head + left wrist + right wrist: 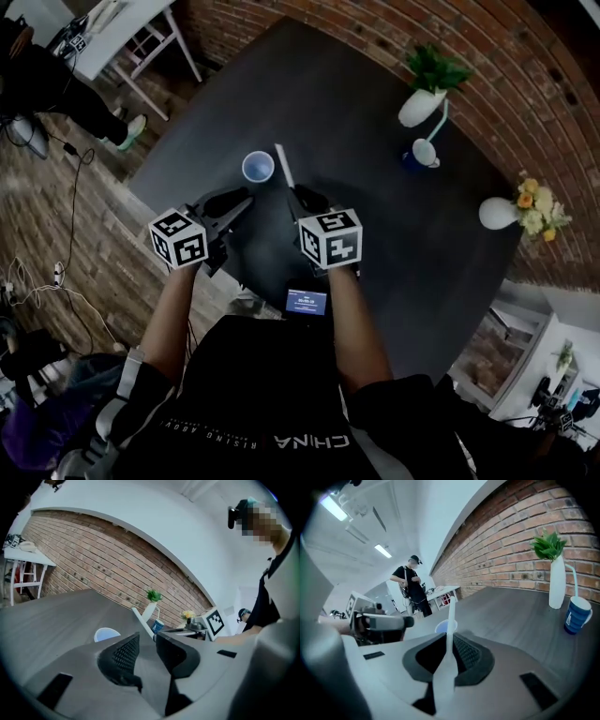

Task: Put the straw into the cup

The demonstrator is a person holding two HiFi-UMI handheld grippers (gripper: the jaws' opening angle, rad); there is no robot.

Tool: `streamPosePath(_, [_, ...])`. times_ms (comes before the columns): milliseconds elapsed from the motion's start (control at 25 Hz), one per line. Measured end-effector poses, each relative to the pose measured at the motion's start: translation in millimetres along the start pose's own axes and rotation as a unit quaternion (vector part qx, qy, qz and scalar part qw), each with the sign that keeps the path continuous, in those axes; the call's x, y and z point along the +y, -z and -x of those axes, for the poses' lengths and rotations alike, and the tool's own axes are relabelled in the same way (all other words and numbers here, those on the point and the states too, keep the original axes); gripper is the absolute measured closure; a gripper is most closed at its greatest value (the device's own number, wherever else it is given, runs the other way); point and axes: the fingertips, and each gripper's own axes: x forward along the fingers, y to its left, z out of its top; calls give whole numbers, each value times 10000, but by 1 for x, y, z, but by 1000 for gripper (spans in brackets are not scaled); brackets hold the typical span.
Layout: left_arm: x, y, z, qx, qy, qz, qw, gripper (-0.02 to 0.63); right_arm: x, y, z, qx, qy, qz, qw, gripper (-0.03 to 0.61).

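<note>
Straw held just beside the cup
Right gripper pinches the straw; left gripper jaws stand apart, empty.

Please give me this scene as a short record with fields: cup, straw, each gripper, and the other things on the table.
cup: upright on the table, no straw in it
straw: held above the table, its tip beside the cup
right gripper: shut on the straw
left gripper: open, nothing between its jaws
other things: plant vase, blue mug, flower vase, all at the far side
</note>
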Motion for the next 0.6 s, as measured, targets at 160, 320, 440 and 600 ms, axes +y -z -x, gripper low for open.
streamPosePath(160, [-1,-22,-18,-142,-11,126,9998,486,18,-13,16,-289,-348,193,9988,528])
streamPosePath(320, [-5,-45,-28,-368,93,236,9990,486,29,-22,24,-492,-590,315,9965,528])
streamPosePath(440, [-7,-53,-34,-396,136,238,9988,485,34,-26,26,-567,-729,390,9950,528])
streamPosePath(600, [-7,-62,-39,-488,200,392,9978,485,38,-32,27,-654,-882,470,9928,528])
